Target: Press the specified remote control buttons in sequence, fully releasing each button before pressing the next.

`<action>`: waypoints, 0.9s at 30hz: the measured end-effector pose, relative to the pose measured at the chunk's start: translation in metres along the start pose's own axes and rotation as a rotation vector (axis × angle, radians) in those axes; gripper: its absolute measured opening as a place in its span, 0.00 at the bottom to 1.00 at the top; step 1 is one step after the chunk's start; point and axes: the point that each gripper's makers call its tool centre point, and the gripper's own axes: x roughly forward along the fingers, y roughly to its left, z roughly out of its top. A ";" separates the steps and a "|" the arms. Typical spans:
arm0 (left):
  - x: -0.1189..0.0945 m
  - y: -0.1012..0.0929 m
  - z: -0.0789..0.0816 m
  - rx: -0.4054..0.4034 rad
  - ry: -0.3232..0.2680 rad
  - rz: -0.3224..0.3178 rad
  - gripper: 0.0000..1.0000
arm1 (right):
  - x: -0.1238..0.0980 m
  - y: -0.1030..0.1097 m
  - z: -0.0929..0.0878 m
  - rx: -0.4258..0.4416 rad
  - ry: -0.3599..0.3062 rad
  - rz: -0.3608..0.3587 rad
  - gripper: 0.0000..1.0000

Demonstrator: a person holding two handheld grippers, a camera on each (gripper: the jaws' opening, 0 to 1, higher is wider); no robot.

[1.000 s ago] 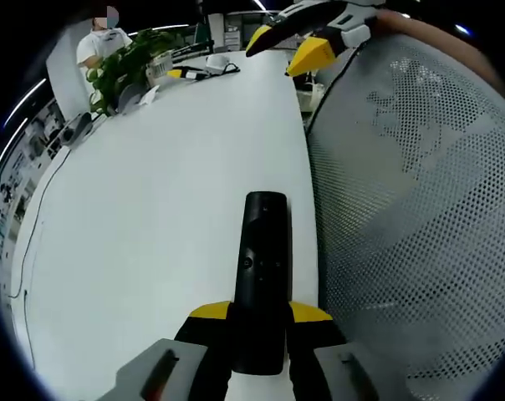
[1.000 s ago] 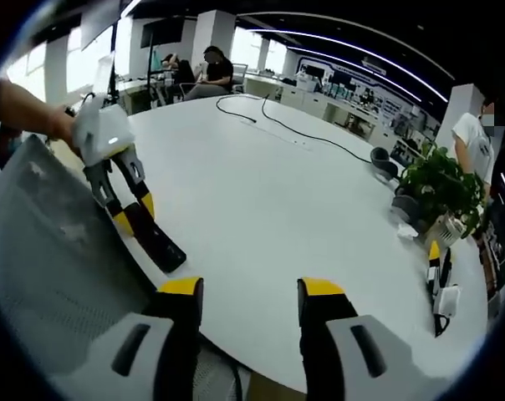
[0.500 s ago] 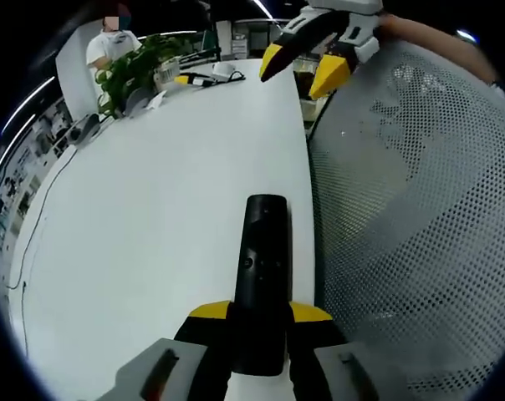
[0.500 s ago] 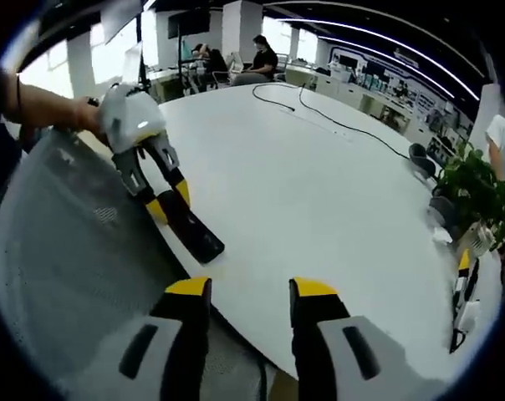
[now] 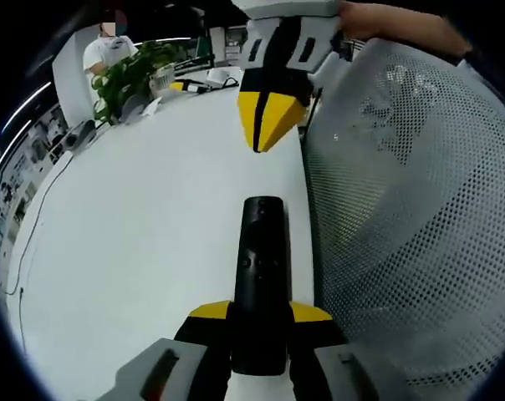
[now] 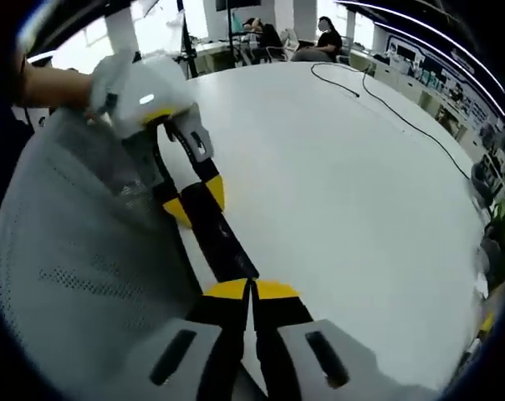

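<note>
Right now one black remote control (image 5: pixel 262 276) lies on the big white table (image 5: pixel 152 217), near its edge, just beside one grey mesh chair back (image 5: pixel 403 217). Two grippers are at work. The left gripper (image 5: pixel 262 322) has its two yellow-tipped jaws clamped on the near end of the remote, one on each side, holding it flat and pointing away. The right gripper (image 5: pixel 267 138) comes down from above with its jaws pressed together into one point, hovering over the far end of the remote, not touching it. One leafy green plant (image 5: pixel 131 71) stands far off on the table. One long dark cable (image 6: pixel 386 100) trails across the table.
</note>
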 end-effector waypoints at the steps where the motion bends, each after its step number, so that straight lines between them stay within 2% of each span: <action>1: 0.000 0.000 0.000 0.002 0.000 -0.002 0.24 | 0.003 0.001 -0.001 0.000 0.008 0.010 0.00; 6: 0.000 0.000 0.000 0.005 -0.004 -0.006 0.24 | 0.020 0.006 -0.011 0.002 0.050 0.042 0.00; 11: -0.001 0.000 0.000 0.005 -0.008 -0.006 0.24 | 0.025 0.005 -0.016 -0.040 0.094 0.027 0.00; 19: -0.001 0.001 0.000 0.007 -0.012 -0.010 0.24 | 0.026 0.006 -0.014 -0.103 0.127 0.029 0.00; 25: -0.001 0.002 0.000 0.009 -0.021 -0.011 0.24 | 0.029 0.006 -0.015 -0.277 0.258 0.041 0.00; 27: -0.001 0.002 0.001 0.012 -0.023 -0.013 0.24 | 0.030 0.006 -0.014 -0.263 0.294 0.047 0.00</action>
